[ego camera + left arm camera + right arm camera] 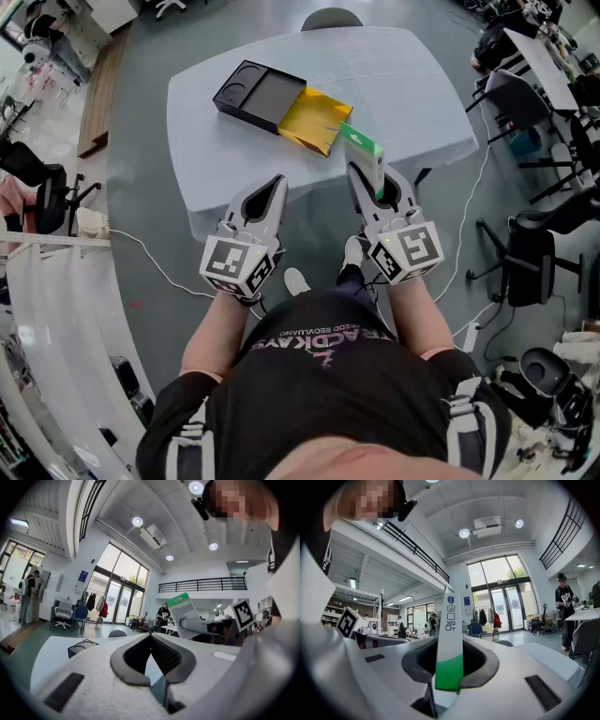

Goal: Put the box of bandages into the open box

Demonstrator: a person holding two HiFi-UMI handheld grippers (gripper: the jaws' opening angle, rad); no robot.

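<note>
My right gripper (368, 183) is shut on the box of bandages (361, 150), a slim white and green carton that stands upright over the near edge of the table (412, 84). In the right gripper view the carton (450, 620) rises edge-on between the jaws. To the carton's left and farther back on the table lies the open box (258, 94), a black tray with a yellow lid (314, 120) folded out toward me. My left gripper (278, 180) hovers at the table's near edge, shut with nothing in it (151, 637). The left gripper view also shows the carton (185, 613) and the black tray (82, 647).
A white cloth covers the table. A grey chair (330, 17) stands at its far side. Black office chairs (525, 103) and desks crowd the right. A white cable (155, 258) runs over the floor on the left. People stand in the background.
</note>
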